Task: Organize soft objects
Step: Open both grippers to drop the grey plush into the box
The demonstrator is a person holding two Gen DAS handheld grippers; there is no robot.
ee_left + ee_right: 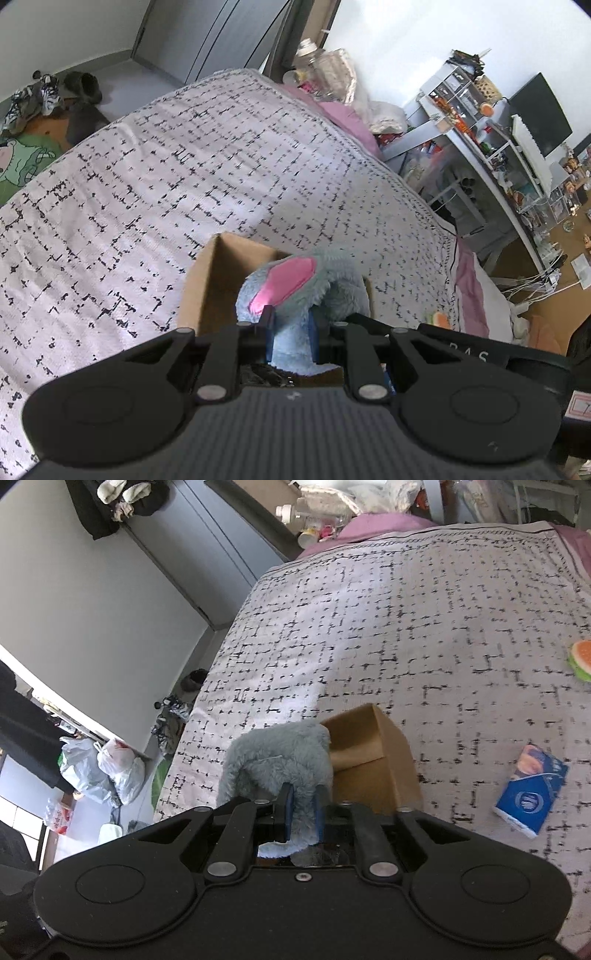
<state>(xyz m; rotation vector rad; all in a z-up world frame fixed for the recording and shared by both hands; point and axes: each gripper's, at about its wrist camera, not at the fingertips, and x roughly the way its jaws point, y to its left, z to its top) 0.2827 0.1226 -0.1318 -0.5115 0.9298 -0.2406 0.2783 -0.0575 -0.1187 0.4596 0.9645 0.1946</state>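
A grey-blue plush toy [295, 295] with a pink inner ear is held over an open cardboard box [221, 280] on the bed. My left gripper [293, 332] is shut on one part of the plush. My right gripper [303, 812] is shut on another grey furry part of the plush [277, 760], next to the same box [369, 760]. The lower part of the plush is hidden behind the gripper bodies.
The bed has a white spread [406, 627] with black dashes. A blue tissue pack [528, 790] and a burger-shaped soft toy [581, 659] lie on it to the right. A cluttered desk [498, 147] stands beside the bed. Shoes [44, 96] lie on the floor.
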